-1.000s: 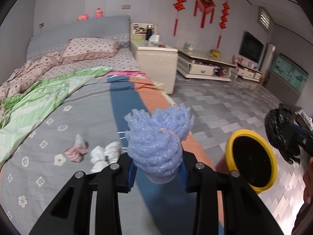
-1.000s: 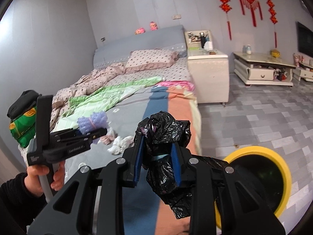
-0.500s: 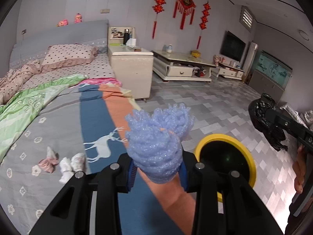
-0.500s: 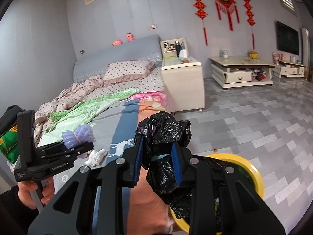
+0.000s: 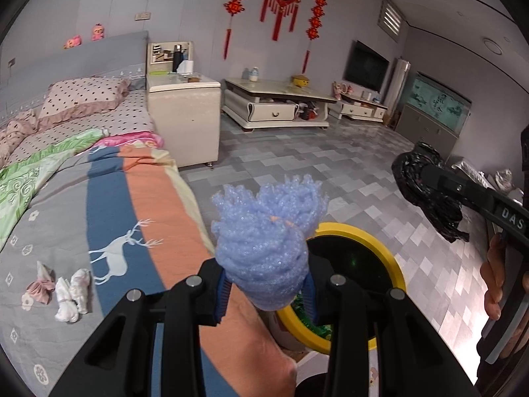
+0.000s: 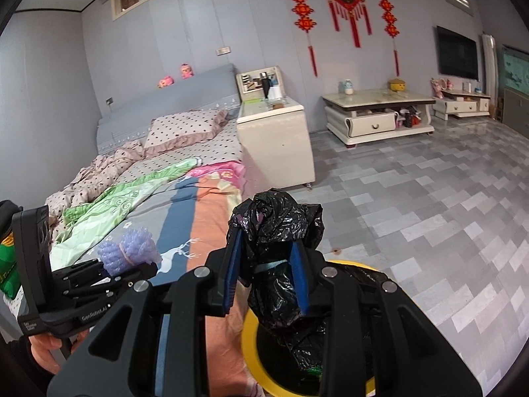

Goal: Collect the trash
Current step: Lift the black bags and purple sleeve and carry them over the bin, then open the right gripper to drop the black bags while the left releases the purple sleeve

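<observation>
I've got my left gripper (image 5: 266,292) clamped on the blue foam wad (image 5: 267,238), low centre of frame, hovering by the yellow-rimmed bin (image 5: 391,266) so it can drop in. It looks frilly, bubbly, pinched at the waist. My right gripper (image 6: 266,289) is squeezed on a crumpled black bag (image 6: 279,231) above that bin (image 6: 248,337). Further off, lower left, knotted cloth bundles (image 5: 71,292) wait on the bed (image 5: 66,218).

The bed (image 5: 109,198) carries a green quilt (image 5: 29,172) and a dotted pillow (image 5: 82,97) toward its headboard, and small white and pink cloth bundles (image 5: 62,289) near its foot. Beside the bed, a yellow-rimmed bin (image 5: 363,241) stands on the tiled floor (image 5: 330,172).
</observation>
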`<state>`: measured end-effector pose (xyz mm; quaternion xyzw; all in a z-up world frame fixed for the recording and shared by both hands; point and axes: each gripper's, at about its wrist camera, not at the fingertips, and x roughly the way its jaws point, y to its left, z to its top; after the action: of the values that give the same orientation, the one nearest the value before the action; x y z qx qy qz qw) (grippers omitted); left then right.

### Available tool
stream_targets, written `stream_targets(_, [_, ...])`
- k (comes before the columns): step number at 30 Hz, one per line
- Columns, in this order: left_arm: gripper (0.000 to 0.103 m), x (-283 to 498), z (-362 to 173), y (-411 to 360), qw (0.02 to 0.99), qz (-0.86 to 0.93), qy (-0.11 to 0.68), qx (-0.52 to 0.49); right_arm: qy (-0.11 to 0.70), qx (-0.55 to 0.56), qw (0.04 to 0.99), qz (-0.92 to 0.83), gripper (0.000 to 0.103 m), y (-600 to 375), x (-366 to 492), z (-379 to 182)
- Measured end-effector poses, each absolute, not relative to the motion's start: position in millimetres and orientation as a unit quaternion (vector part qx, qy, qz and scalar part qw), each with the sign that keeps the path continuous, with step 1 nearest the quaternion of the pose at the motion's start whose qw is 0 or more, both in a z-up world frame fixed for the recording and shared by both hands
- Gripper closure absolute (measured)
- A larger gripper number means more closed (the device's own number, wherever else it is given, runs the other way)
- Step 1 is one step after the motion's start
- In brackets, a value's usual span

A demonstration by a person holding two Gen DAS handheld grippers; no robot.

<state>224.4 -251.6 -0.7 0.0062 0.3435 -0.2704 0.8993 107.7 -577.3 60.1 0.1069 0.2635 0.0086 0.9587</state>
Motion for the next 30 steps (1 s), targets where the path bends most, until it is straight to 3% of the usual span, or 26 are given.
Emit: stream_targets(30, [0.070,234.7,-75.2,-343.2,0.864,-0.306,0.396,0.054,0.327,0.153,0.932,-0.029,0.073,-627.3,144.8,-22.2])
